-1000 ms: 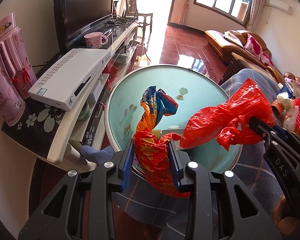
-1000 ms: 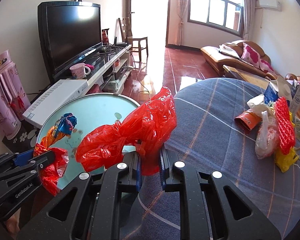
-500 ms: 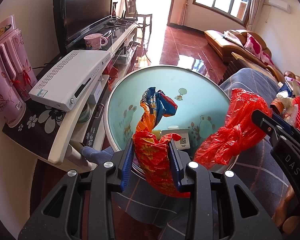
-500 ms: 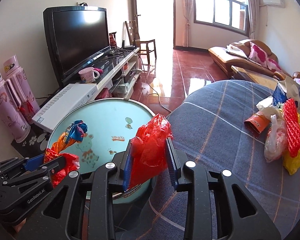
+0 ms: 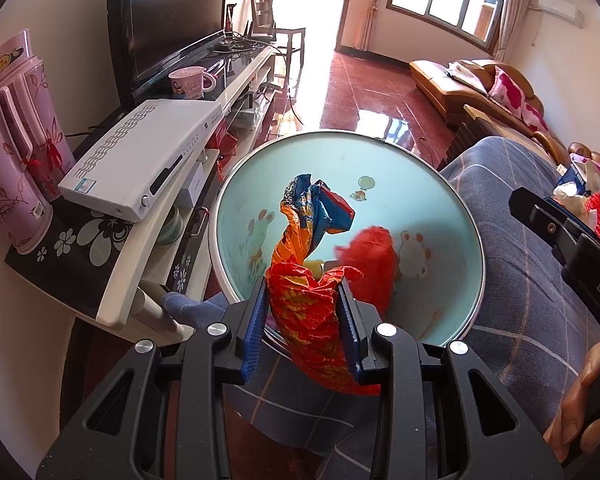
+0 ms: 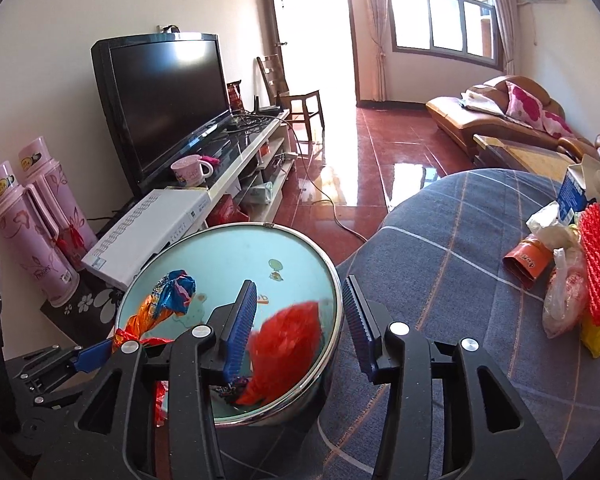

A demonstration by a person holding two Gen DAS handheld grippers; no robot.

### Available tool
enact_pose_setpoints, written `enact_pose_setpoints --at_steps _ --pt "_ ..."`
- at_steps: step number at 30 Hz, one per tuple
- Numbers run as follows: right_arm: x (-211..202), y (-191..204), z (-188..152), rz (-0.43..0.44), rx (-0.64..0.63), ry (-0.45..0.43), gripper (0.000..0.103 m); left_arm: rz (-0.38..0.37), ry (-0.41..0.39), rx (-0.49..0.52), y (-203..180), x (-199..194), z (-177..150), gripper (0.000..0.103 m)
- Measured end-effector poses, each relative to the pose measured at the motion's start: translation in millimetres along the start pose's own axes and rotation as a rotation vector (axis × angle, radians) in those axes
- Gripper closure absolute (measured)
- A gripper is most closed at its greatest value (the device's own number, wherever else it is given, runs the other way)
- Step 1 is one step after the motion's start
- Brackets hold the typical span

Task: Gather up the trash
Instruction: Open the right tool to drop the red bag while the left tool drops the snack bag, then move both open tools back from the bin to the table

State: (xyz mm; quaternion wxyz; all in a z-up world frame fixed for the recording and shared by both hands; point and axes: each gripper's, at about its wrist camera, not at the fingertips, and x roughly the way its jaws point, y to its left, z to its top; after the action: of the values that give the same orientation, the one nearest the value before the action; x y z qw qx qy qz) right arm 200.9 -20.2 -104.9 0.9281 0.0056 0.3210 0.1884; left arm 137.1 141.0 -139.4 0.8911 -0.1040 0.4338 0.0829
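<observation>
**Red bag released over the basin**

The right gripper [image 6: 300, 320] was opening; its blue pads stood apart and clear of the crumpled red plastic bag [image 6: 286, 346], which appeared blurred inside the round light-blue metal-rimmed basin [image 6: 236, 248]. The left gripper [image 5: 304, 320] remained narrowly set, its pads pressing a crinkled orange-and-blue snack wrapper [image 5: 306, 280] above the basin's near rim.
</observation>
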Motion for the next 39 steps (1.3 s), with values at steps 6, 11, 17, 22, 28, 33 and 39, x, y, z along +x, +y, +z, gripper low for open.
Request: enact_pose_setpoints --at_steps 6,11,17,22,28,33,39 --pt "-16.1 -10.7 -7.8 -0.042 0.032 -0.025 0.058 0.003 -0.003 0.011 -2.4 -0.4 -0.4 0.066" --pt "-38.0 -16.9 -16.9 -0.075 0.029 -0.060 0.058 0.020 -0.006 0.022 -6.9 -0.7 -1.5 0.053" --pt "-60.6 -37.7 -27.6 -0.110 0.082 -0.071 0.058 0.041 -0.048 0.043 -15.5 -13.6 -0.6 0.024" --pt "-74.9 -58.0 -36.6 -0.153 0.139 -0.079 0.058 0.074 -0.098 0.072 -25.4 -28.3 0.9 0.017" --pt "-96.0 -86.4 -44.6 -0.200 0.212 -0.098 0.058 0.108 -0.155 0.113 -42.9 -48.4 1.0 0.007" --pt "-115.3 -110.8 -53.4 -0.251 0.265 -0.110 0.058 0.067 -0.155 0.143 -61.5 -56.7 -3.4 0.007" --pt "-135.5 -144.1 -68.0 -0.315 0.335 -0.109 0.058 0.003 -0.135 0.196 -91.3 -60.3 -15.0 0.007"
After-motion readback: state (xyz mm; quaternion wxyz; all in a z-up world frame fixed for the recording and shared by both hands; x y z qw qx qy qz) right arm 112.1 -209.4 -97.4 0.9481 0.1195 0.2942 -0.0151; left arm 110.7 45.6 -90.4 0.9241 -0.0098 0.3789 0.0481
